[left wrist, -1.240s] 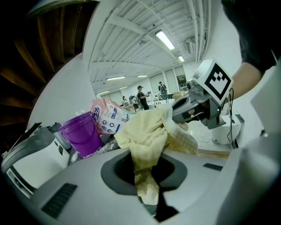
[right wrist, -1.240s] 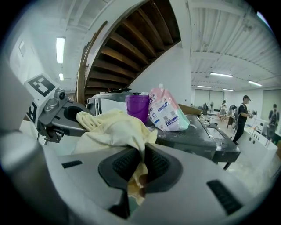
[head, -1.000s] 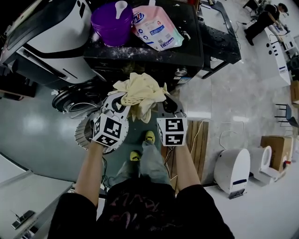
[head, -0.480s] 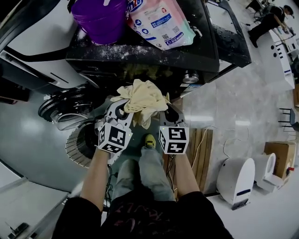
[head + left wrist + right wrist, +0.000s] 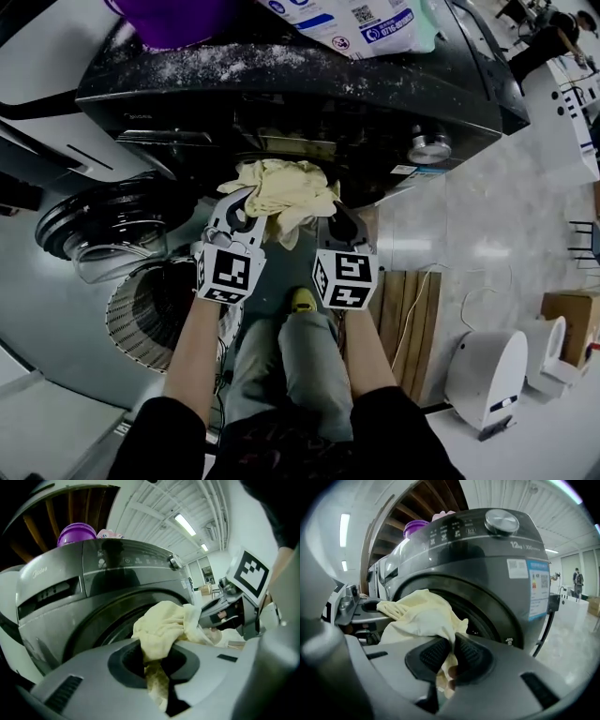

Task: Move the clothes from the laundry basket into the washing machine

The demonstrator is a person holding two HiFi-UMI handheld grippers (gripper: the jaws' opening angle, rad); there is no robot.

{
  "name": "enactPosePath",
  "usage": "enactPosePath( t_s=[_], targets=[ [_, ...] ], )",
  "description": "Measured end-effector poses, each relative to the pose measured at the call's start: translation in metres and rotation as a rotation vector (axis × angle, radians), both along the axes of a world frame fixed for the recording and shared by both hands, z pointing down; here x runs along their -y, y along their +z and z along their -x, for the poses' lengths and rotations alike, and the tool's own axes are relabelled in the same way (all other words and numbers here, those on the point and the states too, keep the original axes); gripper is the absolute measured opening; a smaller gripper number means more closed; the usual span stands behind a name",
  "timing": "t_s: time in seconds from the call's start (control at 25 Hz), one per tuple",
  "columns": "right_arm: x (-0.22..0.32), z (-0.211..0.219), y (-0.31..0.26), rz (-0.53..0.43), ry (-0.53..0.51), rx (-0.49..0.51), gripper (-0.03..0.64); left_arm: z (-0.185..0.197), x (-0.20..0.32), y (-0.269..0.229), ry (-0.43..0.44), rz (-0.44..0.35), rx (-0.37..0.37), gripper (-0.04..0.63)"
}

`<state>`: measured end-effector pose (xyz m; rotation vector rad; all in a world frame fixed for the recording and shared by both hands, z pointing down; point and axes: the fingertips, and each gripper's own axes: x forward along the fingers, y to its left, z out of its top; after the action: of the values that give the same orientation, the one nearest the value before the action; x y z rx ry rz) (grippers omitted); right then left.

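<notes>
A pale yellow cloth (image 5: 284,187) is held up between the two grippers, just in front of the round opening of the dark washing machine (image 5: 309,103); whether any of it has passed the opening cannot be told. The left gripper (image 5: 242,204) is clamped on the left part of the cloth; in the left gripper view a fold of the cloth (image 5: 161,625) is seen pinched between its nearly closed jaws and hanging below them. The right gripper (image 5: 334,214) is clamped on the right part; in the right gripper view the cloth (image 5: 419,616) is seen squeezed between its ribbed pads (image 5: 469,654), with a short end dangling beneath. The two grippers are held side by side, near each other, with the cloth bunched between and above them. The machine's round door (image 5: 98,234) is swung open to the left; a slatted white basket (image 5: 150,314) is seen on the floor below it, near the person's left arm. A purple tub (image 5: 178,14) and a printed bag (image 5: 366,19) are set on top of the machine; a silver knob (image 5: 501,521) and a blue label (image 5: 538,588) are seen on its front.
</notes>
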<state>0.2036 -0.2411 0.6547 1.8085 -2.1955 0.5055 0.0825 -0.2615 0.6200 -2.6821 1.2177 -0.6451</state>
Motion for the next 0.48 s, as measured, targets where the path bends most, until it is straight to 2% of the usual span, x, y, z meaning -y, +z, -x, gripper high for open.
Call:
enactPosePath(
  t_s=[0.2, 0.32, 0.48],
  targets=[
    [0.027, -0.005, 0.053, -0.022, 0.062, 0.058, 0.037, -0.002, 0.029, 0.054, -0.032, -0.021, -0.063, 0.058],
    [0.045, -0.007, 0.075, -0.045, 0.078, 0.081, 0.037, -0.006, 0.049, 0.074, -0.056, -0.039, -0.118, 0.058],
    [0.071, -0.007, 0.098, -0.046, 0.089, 0.142, 0.037, -0.006, 0.076, 0.096, -0.084, -0.053, -0.151, 0.058]
  ],
)
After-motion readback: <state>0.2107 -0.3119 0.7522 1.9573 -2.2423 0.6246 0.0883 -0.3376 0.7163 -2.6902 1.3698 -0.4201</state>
